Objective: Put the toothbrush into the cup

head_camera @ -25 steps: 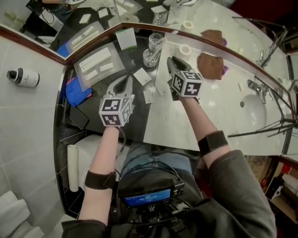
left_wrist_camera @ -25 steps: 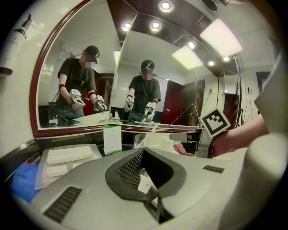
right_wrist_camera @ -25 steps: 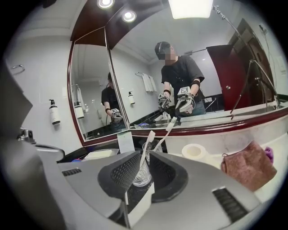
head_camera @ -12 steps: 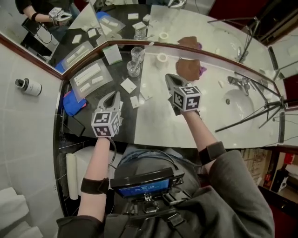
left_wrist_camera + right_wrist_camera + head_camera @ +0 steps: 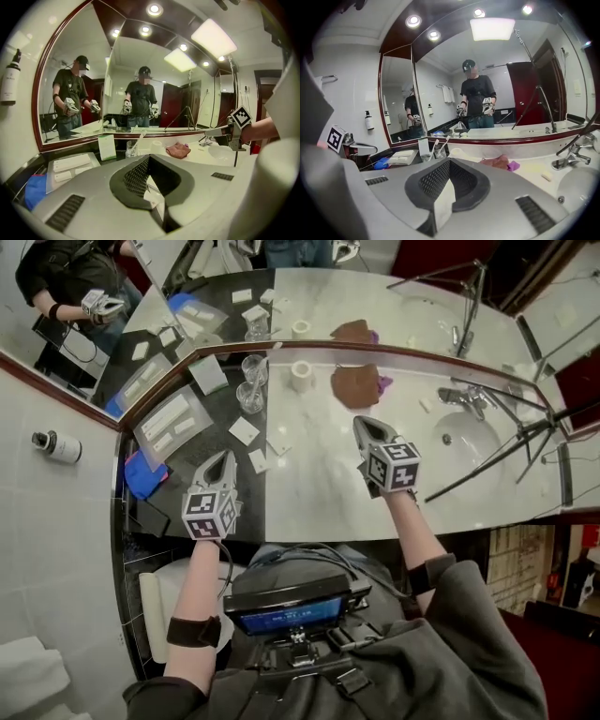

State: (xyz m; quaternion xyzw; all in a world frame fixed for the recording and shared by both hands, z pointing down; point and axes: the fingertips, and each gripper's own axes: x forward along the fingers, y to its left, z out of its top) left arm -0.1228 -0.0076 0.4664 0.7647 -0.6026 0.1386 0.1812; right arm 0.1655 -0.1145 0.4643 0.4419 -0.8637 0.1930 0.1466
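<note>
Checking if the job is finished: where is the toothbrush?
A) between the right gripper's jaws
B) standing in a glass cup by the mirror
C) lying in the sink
B: the left gripper view shows the toothbrush standing in the glass cup by the mirror.

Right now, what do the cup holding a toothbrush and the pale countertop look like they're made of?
The cup looks like clear glass: its walls are see-through. The pale countertop looks like polished marble, glossy with faint grey veining, though it could be imitation stone.
</note>
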